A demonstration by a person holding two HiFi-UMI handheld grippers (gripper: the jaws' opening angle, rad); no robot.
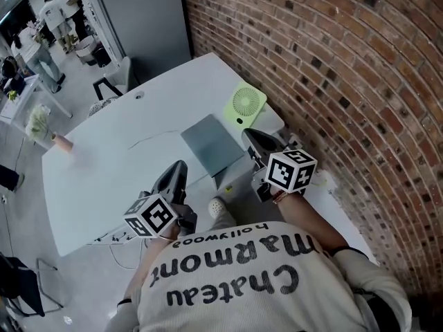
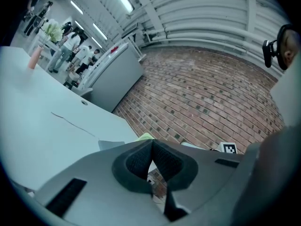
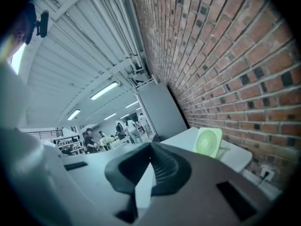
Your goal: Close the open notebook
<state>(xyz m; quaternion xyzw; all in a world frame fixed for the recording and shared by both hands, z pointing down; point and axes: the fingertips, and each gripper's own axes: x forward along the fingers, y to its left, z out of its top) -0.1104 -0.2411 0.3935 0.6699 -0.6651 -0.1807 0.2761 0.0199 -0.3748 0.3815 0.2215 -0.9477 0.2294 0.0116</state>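
Note:
A grey notebook (image 1: 212,144) lies flat on the white table (image 1: 118,164) with its cover up, and it looks closed. One corner of it shows in the left gripper view (image 2: 110,144). My left gripper (image 1: 180,166) hovers near the table's front edge, left of the notebook, shut and empty; its pads meet at the tips (image 2: 151,142). My right gripper (image 1: 249,133) is raised just right of the notebook, clear of it, shut with nothing between its jaws (image 3: 150,147).
A light-green desk fan (image 1: 244,104) stands behind the notebook by the brick wall (image 1: 346,81) and shows in the right gripper view (image 3: 208,141). A thin cable (image 1: 149,140) crosses the table. A pink bottle (image 1: 61,142) stands at its left edge. People stand far off.

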